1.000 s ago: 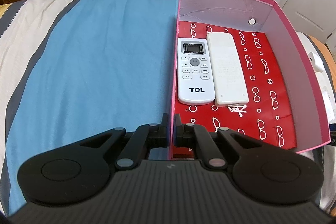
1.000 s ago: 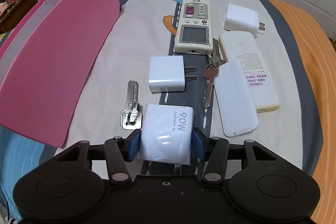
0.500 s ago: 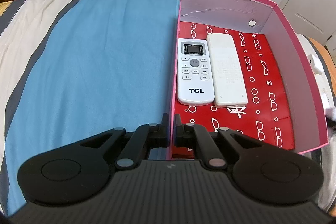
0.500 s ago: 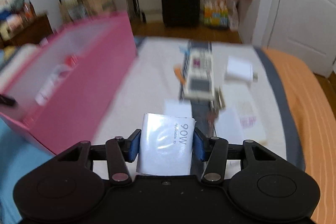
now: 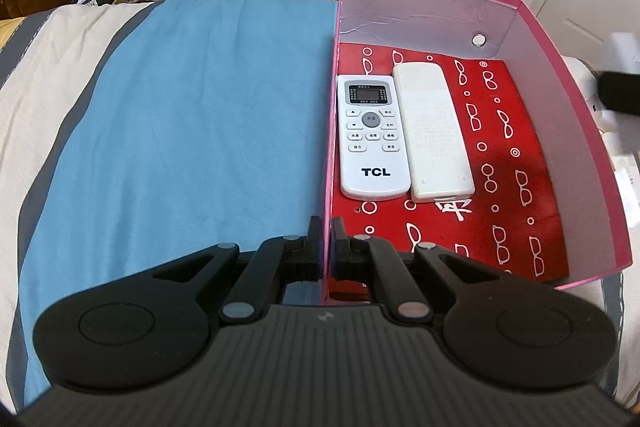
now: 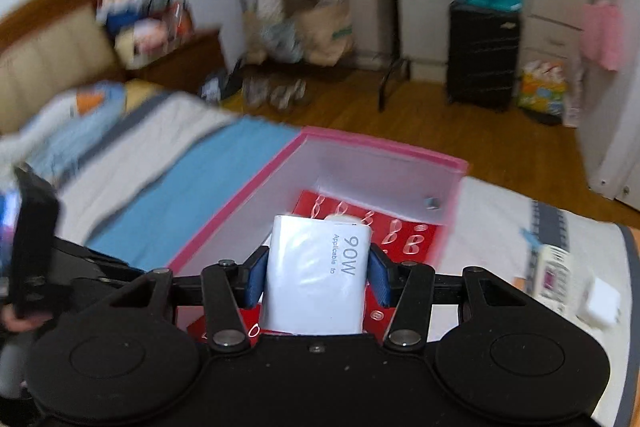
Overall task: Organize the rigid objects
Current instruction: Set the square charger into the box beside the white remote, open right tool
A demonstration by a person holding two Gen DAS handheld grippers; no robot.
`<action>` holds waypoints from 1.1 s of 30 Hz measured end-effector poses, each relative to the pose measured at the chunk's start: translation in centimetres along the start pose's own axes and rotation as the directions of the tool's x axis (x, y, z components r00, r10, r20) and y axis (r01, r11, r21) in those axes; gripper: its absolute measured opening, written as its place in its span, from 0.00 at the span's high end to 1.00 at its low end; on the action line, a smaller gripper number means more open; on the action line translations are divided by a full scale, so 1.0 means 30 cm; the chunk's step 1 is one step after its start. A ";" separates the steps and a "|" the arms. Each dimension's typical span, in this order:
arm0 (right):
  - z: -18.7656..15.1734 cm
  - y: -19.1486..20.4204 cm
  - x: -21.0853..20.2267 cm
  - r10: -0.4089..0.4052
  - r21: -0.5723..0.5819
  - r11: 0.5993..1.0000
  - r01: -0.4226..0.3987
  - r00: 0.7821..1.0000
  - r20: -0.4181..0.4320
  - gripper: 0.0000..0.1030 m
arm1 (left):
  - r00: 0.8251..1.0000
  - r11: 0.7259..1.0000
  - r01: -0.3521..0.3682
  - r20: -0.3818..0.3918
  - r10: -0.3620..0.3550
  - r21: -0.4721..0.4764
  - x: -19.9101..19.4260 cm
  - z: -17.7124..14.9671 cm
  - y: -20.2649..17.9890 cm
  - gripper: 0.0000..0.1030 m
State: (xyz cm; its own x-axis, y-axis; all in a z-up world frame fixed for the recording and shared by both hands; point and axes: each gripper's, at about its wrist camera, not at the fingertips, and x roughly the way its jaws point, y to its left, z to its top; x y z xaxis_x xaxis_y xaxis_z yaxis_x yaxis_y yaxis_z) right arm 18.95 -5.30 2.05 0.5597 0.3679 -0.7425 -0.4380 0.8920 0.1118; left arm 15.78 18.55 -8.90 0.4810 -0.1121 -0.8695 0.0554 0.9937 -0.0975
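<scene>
A pink box (image 5: 568, 95) with a red patterned floor lies on the bed. Inside it lie a white TCL remote (image 5: 372, 143) and a plain white remote (image 5: 436, 135), side by side. My left gripper (image 5: 326, 251) is shut on the box's left wall near its front corner. My right gripper (image 6: 318, 279) is shut on a white 90W charger (image 6: 316, 279) and holds it above the box (image 6: 256, 199), over its near part. The right gripper and charger show blurred at the right edge of the left wrist view (image 5: 620, 83).
A blue towel (image 5: 192, 131) covers the bed left of the box. Another remote (image 6: 554, 275) and a white plug adapter (image 6: 602, 303) lie on the bed to the right of the box. Furniture, bags and a black suitcase (image 6: 482, 59) stand beyond the bed.
My right gripper has lifted the 90W charger off the bed and swung left, from the pile of objects to above the pink box. The left gripper has kept its hold on the box wall.
</scene>
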 end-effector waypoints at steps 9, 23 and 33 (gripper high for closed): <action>0.082 0.028 0.314 -0.187 -0.205 0.968 0.143 0.958 -0.215 0.46 | 1.000 1.000 0.026 0.003 -0.026 0.007 -0.003 -0.001 0.010 0.97; 0.075 -0.003 0.310 -0.275 -0.212 0.948 0.239 0.948 -0.161 0.35 | 0.999 0.999 0.051 -0.012 -0.051 -0.001 0.014 0.005 0.022 0.97; -0.090 -0.097 -0.068 -0.138 -0.010 0.990 0.141 0.980 0.145 0.32 | 0.999 0.999 0.039 -0.014 -0.039 -0.009 0.016 0.006 0.017 0.97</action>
State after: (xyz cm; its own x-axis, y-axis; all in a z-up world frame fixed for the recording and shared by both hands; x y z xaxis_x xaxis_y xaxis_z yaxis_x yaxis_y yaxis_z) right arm 17.17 -9.37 1.46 0.7108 0.2753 -0.6473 -0.3620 0.9322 -0.0010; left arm 16.21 18.99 -9.27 0.4664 -0.1511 -0.8716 0.0666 0.9885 -0.1358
